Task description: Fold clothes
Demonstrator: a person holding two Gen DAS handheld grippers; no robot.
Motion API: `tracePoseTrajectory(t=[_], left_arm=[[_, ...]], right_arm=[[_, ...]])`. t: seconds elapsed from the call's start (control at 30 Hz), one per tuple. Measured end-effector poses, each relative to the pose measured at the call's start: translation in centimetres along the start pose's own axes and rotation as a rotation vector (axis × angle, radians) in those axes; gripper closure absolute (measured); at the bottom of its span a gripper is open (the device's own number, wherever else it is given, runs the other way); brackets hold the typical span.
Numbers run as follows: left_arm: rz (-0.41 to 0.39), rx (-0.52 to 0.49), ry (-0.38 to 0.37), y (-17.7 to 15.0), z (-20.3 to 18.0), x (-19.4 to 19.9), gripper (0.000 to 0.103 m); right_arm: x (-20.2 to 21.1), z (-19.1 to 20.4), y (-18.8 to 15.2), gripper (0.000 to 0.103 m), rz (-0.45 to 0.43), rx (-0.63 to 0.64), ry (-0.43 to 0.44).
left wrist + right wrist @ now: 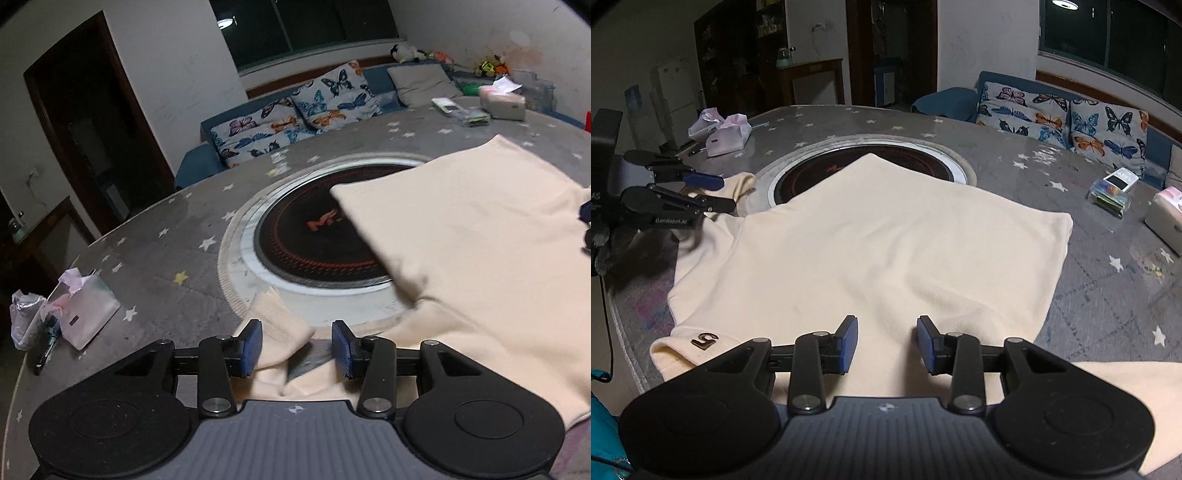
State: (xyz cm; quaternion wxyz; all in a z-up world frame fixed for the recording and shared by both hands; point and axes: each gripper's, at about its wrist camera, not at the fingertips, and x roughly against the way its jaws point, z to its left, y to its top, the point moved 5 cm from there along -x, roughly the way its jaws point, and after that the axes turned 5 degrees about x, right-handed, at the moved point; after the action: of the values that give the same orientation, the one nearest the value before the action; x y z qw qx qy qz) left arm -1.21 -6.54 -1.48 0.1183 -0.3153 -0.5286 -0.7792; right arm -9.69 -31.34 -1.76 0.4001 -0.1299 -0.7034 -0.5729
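The right gripper (886,343) hovers with fingers spread wide over the near part of the cream-coloured soft knit garment (871,258). The left gripper (297,347), also wide apart, straddles a ribbed cuff (279,325). The garment lies across the grey star-patterned round table (1089,295), overlapping the black circular cooktop (306,240).

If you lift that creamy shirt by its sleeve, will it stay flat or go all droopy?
Probably droopy: the cream shirt already wrinkles and bunches at the sleeve between the open left gripper. It looks soft and thickish, so likely not slippery.
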Motion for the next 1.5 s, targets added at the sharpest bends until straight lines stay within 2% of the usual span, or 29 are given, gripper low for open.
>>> tracePoseTrajectory(t=[0.07, 0.1, 0.2, 0.37, 0.5, 0.57, 0.67, 0.8, 0.9, 0.93, 1.17, 1.3, 1.37, 1.5], left_arm=[[0.009, 0.015, 0.007, -0.2, 0.7, -0.3, 0.064], [0.011, 0.028, 0.01, -0.3, 1.1, -0.3, 0.074], [0.006, 0.104, 0.01, -0.4, 2.6, -0.1, 0.089], [-0.032, 0.346, 0.016, -0.7, 7.1, 1.1, 0.092], [-0.057, 0.6, 0.035, -2.4, 11.9, 2.2, 0.093], [-0.044, 0.657, 0.077, -3.6, 13.5, 2.2, 0.093], [-0.018, 0.704, 0.094, -5.3, 14.7, 2.2, 0.093], [0.005, 0.672, 0.123, -6.1, 14.4, 1.9, 0.093], [0.017, 0.647, 0.173, -5.9, 14.5, 1.7, 0.087], [0.012, 0.641, 0.166, -5.6, 14.2, 1.9, 0.087], [-0.032, 0.605, 0.1, -3.4, 12.1, 3.4, 0.088], [-0.025, 0.559, -0.058, -1.9, 8.4, 2.8, 0.087], [-0.017, 0.528, -0.1, -1.6, 6.7, 2.4, 0.087], [0.02, 0.487, -0.098, -2.1, 5.3, 1.3, 0.087]], right_arm=[[-0.2, -0.1, -0.1, 0.068, 0.007, -0.005, -0.003], [-0.2, -0.1, -0.1, 0.068, 0.009, -0.006, -0.005], [-0.3, 0.0, -0.1, 0.068, 0.012, -0.008, -0.007], [-0.4, 0.0, 0.1, 0.068, 0.021, -0.002, -0.01], [-0.5, 0.0, 0.1, 0.067, 0.027, 0.002, -0.011], [-0.6, 0.0, 0.2, 0.067, 0.028, 0.001, -0.012], [-0.7, 0.1, 0.2, 0.066, 0.03, 0.005, -0.015], [-0.8, 0.1, 0.3, 0.063, 0.032, 0.006, -0.017], [-0.8, 0.1, 0.3, 0.063, 0.033, 0.006, -0.019], [-0.8, 0.1, 0.3, 0.063, 0.033, 0.005, -0.019], [-0.8, 0.3, 0.4, 0.062, 0.03, 0.004, -0.018], [-0.6, 0.3, 0.4, 0.062, 0.029, 0.005, -0.018], [-0.6, 0.1, 0.3, 0.062, 0.028, -0.001, -0.021], [-0.4, -0.4, 0.0, 0.062, 0.026, -0.013, -0.026]])
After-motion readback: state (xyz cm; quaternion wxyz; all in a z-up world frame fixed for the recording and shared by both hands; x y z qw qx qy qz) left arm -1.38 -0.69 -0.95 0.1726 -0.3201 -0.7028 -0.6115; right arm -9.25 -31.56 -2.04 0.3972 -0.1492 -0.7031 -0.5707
